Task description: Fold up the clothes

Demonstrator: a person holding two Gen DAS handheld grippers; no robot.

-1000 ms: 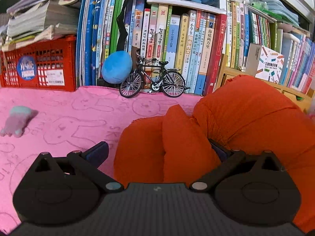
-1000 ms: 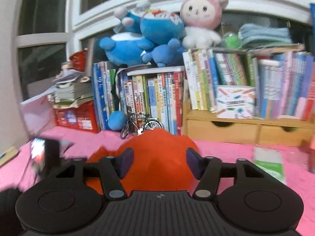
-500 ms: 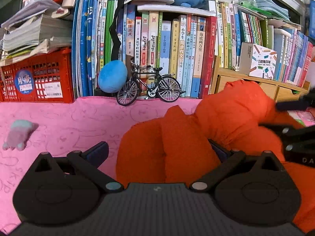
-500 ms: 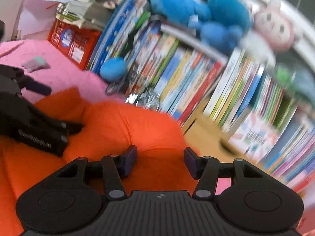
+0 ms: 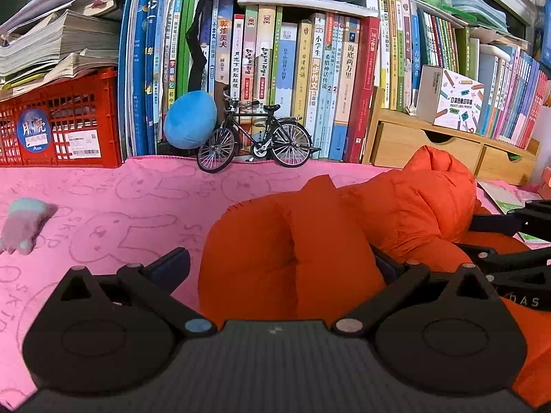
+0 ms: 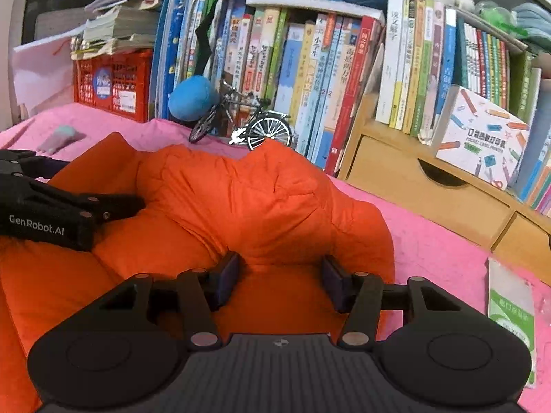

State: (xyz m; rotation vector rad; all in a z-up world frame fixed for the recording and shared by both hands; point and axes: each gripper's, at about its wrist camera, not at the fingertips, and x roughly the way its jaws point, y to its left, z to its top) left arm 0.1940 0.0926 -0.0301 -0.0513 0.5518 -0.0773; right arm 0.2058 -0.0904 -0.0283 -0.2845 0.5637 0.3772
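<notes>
An orange padded jacket [image 5: 413,206] lies bunched on the pink blanket [image 5: 103,213]. My left gripper [image 5: 279,268] stands wide open around a thick roll of it. Its left pad is clear of the cloth and its right finger is tucked under a fold. My right gripper [image 6: 280,282] is shut on a puffy fold of the jacket [image 6: 241,199], and the cloth bulges up between and beyond its pads. The left gripper [image 6: 137,203] reaches in from the left of the right wrist view, resting on the jacket. The right gripper [image 5: 482,237] shows at the right edge of the left wrist view.
Along the back stand a row of books [image 5: 310,86], a red crate [image 5: 58,127], a wooden drawer unit [image 6: 430,189], a toy bicycle [image 5: 255,141] and a blue plush ball [image 5: 189,120]. A small soft toy [image 5: 22,227] lies far left, a green packet [image 6: 509,309] right.
My right gripper has come down and rolled level with the jacket fold in it, settling low beside the left gripper. The left gripper has stayed where it was.
</notes>
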